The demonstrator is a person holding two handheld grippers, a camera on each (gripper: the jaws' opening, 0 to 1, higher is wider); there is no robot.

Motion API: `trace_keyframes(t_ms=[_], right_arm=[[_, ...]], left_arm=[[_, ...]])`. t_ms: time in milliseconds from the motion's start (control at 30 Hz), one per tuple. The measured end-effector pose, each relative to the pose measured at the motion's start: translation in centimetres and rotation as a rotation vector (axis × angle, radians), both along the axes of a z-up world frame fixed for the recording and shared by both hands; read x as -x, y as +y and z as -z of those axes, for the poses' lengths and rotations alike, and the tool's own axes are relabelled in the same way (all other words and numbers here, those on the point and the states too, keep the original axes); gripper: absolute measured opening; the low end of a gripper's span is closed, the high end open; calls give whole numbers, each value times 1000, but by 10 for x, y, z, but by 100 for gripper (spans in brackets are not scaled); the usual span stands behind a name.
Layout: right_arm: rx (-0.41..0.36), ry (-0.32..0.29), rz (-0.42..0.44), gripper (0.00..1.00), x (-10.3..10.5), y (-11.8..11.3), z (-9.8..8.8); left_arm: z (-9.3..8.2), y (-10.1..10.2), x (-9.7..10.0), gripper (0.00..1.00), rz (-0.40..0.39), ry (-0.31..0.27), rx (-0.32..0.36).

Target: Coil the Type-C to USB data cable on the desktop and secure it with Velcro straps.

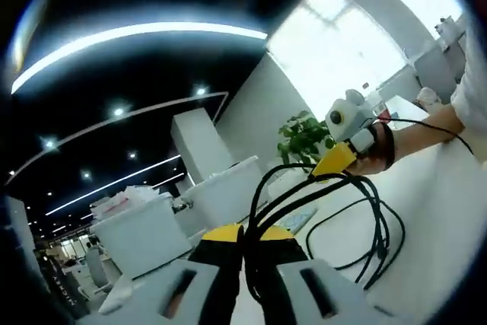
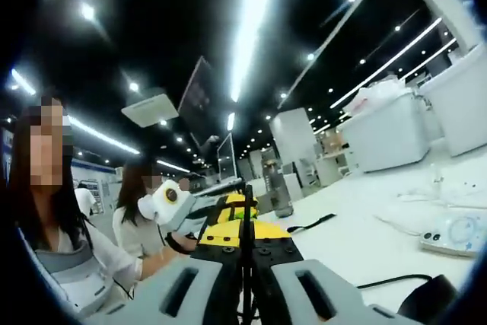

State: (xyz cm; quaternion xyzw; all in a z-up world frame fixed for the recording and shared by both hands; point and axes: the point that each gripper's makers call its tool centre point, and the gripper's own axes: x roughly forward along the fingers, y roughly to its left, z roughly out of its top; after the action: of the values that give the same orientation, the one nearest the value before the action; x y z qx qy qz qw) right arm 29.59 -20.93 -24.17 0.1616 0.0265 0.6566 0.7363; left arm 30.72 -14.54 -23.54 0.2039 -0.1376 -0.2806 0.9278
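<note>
Cable (image 1: 319, 203) (black, thin, looped) between both pinching claws (image 1: 245, 235).

I find nothing I can read in either view. No label, brand, number or sign is legible on anything in the left gripper view or the right gripper view. In the right gripper view a dark hanging panel (image 2: 199, 95) near the ceiling lights and a pale wall board (image 2: 90, 185) far back might carry print, but both are too small and blurred for me to make out a single character.
</note>
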Motion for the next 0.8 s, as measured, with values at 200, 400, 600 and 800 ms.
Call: trace_keyframes(t_ms=[200, 400, 600, 800], right_arm=[[-10, 58, -102, 2, 13, 7, 2], [78, -67, 119, 5, -20, -5, 2], [131, -284, 208, 36, -3, -2, -30], [266, -333, 220, 42, -3, 12, -5]], left_arm=[[5, -7, 2, 10, 51, 29, 3], [13, -3, -6, 6, -12, 55, -63], [14, 0, -11, 6, -38, 98, -66], [15, -6, -8, 6, -36, 87, -101]])
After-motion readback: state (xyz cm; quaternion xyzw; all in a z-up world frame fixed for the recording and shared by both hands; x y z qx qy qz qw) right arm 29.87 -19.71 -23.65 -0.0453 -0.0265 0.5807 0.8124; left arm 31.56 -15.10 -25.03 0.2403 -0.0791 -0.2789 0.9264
